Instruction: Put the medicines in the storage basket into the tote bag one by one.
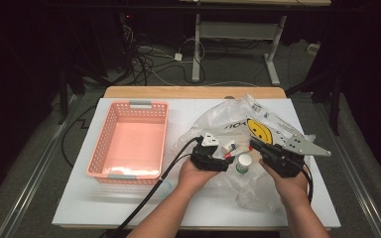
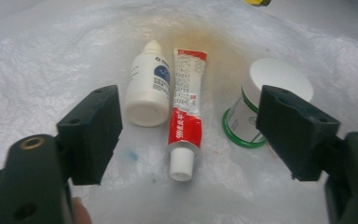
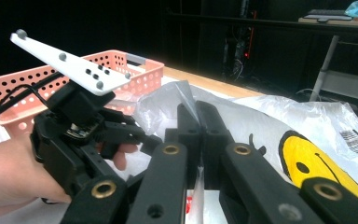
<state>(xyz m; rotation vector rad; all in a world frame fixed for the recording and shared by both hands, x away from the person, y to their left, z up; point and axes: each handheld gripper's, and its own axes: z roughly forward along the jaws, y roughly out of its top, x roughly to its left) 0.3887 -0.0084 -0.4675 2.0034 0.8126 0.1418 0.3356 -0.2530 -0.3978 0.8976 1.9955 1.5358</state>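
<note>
Tube w/ red-white label lies flat on the bag, cap toward the left gripper, roughly centred between its two jaws. Bottle lies just left of the tube, touching or nearly so; the tub w/ white lid and green rim stands to the right, partly behind the right-hand jaw.

Left gripper's jaws stand wide apart, nothing held, pads clear of all three items. Judging by this, the step is picking an item out of the bag, prob. for the basket at far left of the table.

To do it well: pick one target, prob. the tube since it's centred. Come down so the pads straddle the tube only. The bottle sits very close, so one jaw may catch it too; shift a bit toward the tub side first. Close on the label mid-section, not the cap. Don't pinch bag film w/ it.

Right gripper is closed on a fold of the bag, pads pressed together w/ film between, holding it up and open. Keep that grip steady so items don't slide.
</note>
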